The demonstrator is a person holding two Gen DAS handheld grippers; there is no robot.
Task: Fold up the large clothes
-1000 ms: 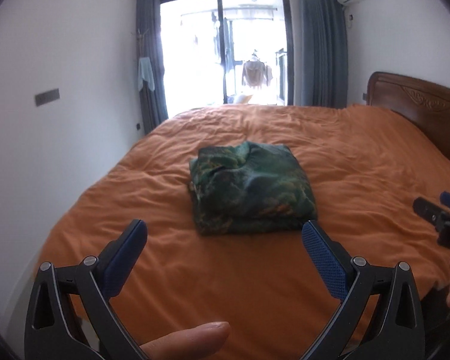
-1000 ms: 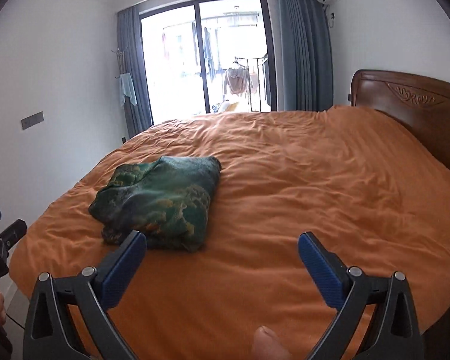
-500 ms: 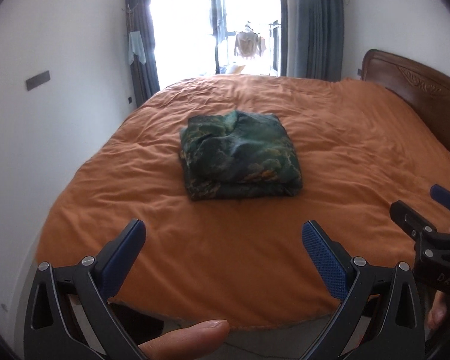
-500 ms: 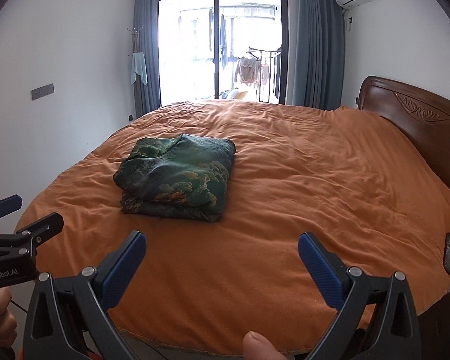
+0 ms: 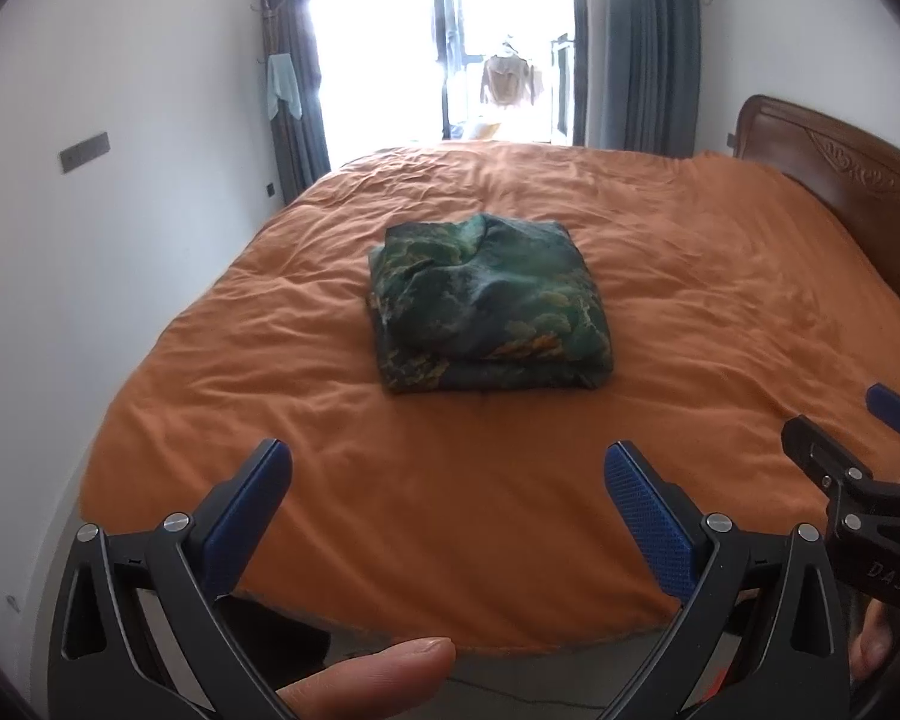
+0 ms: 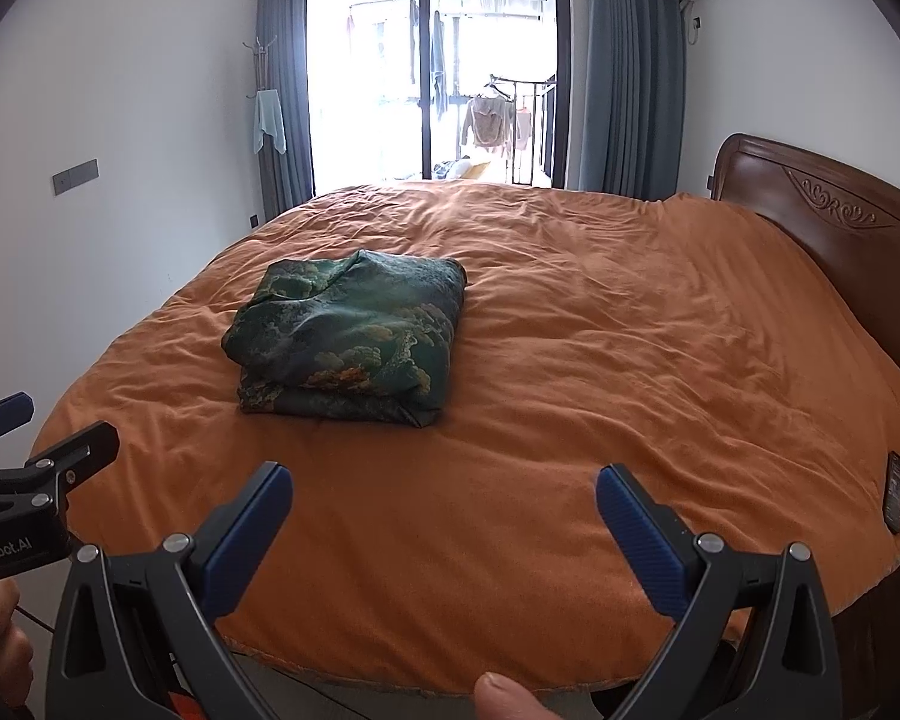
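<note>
A dark green patterned garment [image 5: 486, 306] lies folded into a thick rectangle on the orange bed cover [image 5: 450, 480]; it also shows in the right wrist view [image 6: 348, 336]. My left gripper [image 5: 447, 480] is open and empty, held back over the bed's near edge, well short of the garment. My right gripper [image 6: 444, 504] is open and empty, also back at the near edge, with the garment ahead to its left. Each gripper shows at the side of the other's view.
A wooden headboard [image 6: 840, 228] stands at the right. A black phone [image 6: 895, 498] lies on the cover's near right corner. White wall at the left [image 5: 90, 240], glass balcony doors with grey curtains [image 6: 432, 90] behind the bed. Floor shows below the near edge.
Both grippers have pulled back and up from the bed; the garment now sits farther away and the bed's near edge and floor have come into view. The garment has not moved.
</note>
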